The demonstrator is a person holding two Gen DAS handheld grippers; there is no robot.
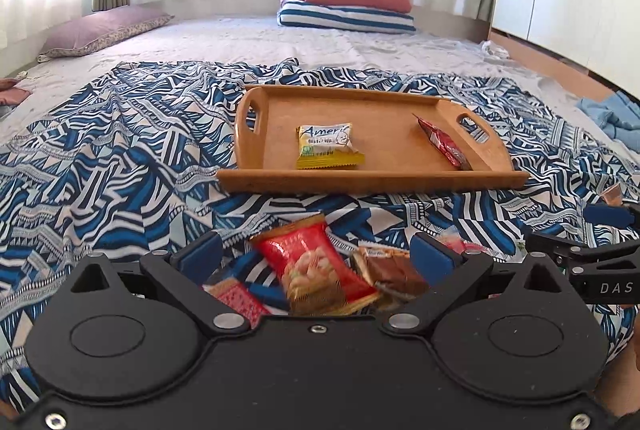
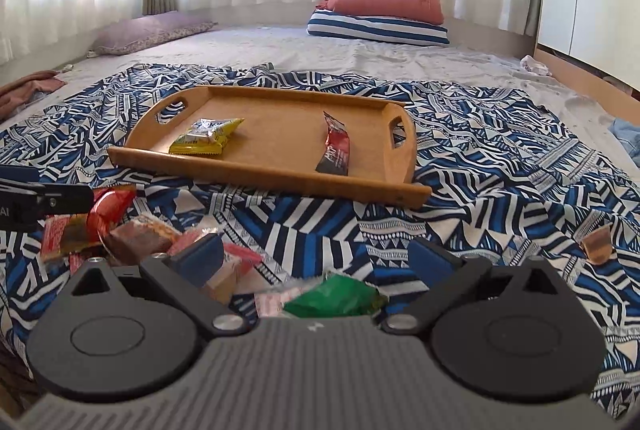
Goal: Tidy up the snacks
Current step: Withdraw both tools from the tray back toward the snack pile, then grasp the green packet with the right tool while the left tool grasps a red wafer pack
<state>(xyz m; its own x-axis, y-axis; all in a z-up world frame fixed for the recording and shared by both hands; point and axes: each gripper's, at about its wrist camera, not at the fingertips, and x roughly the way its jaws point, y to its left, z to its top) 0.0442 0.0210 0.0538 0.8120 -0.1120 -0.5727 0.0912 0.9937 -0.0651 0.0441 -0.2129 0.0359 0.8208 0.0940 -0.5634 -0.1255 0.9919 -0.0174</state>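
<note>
Both claws hang spread wide and empty, the left claw (image 1: 316, 254) over the red peanut packet (image 1: 320, 266), the right claw (image 2: 316, 254) over what looks like a green packet (image 2: 336, 300), so each should settle squarely before pinching and carrying to the tray (image 1: 400, 178).

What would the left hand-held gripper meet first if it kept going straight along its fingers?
Most likely the red snack packet, which lies between the open fingers of the left hand-held gripper, on top of the loose snack pile. The wooden tray lies farther on. Depth is hard to judge here.
</note>
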